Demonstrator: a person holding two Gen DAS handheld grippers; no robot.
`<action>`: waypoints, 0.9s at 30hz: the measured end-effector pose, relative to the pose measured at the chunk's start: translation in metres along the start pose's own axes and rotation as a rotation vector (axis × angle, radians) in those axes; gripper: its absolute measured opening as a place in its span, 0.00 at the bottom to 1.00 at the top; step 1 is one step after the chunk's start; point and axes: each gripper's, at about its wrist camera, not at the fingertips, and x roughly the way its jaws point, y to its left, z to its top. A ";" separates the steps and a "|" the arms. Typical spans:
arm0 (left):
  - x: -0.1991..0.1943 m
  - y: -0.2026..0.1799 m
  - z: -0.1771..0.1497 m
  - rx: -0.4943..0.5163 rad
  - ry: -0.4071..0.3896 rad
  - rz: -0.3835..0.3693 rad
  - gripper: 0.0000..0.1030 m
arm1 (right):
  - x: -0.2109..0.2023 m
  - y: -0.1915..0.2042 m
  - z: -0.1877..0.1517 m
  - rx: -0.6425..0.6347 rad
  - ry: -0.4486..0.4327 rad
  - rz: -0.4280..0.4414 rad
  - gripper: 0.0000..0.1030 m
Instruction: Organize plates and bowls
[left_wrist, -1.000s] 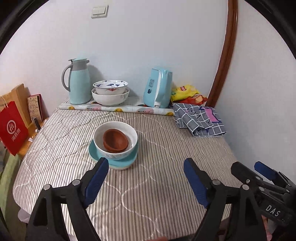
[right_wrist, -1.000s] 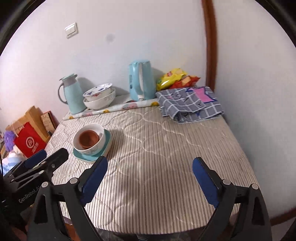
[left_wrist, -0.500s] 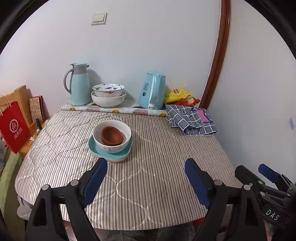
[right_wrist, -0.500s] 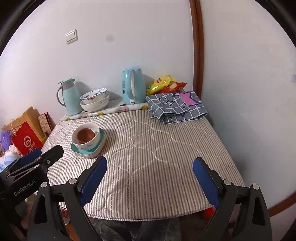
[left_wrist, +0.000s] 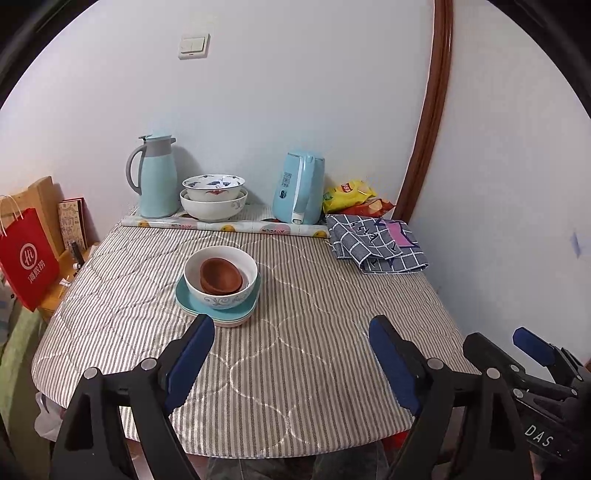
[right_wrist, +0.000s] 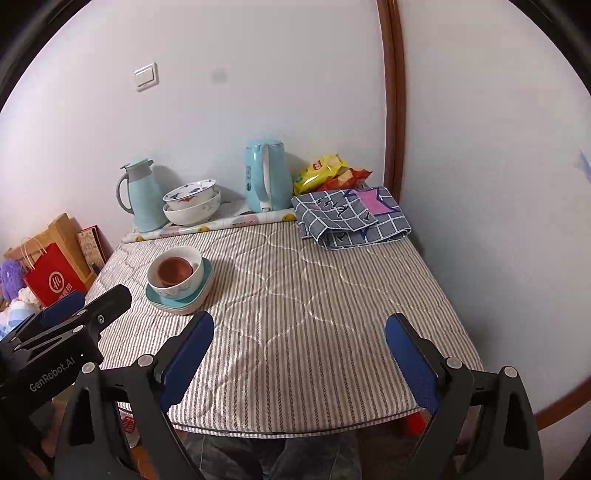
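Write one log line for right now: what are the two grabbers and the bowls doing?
left gripper: open, empty | right gripper: open, empty | brown bowl in white bowl on teal plates

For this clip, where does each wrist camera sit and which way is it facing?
Left wrist: behind the open left gripper, angled down across the striped table toward the wall; right gripper shows at the right edge.
Right wrist: behind the open right gripper, same heading; left gripper shows at the left edge, legs below the table edge.
Shared: stacked bowls on teal plates, kettle, checked cloth.
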 end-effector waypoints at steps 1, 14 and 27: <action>0.000 0.000 0.000 0.000 0.000 0.000 0.83 | 0.000 -0.001 0.000 0.001 0.000 -0.001 0.91; 0.001 -0.003 -0.002 0.004 0.009 -0.009 0.83 | 0.002 -0.005 0.003 0.020 0.005 -0.004 0.91; 0.001 -0.001 -0.002 -0.005 0.009 -0.017 0.83 | 0.000 -0.003 0.003 0.020 0.001 -0.003 0.91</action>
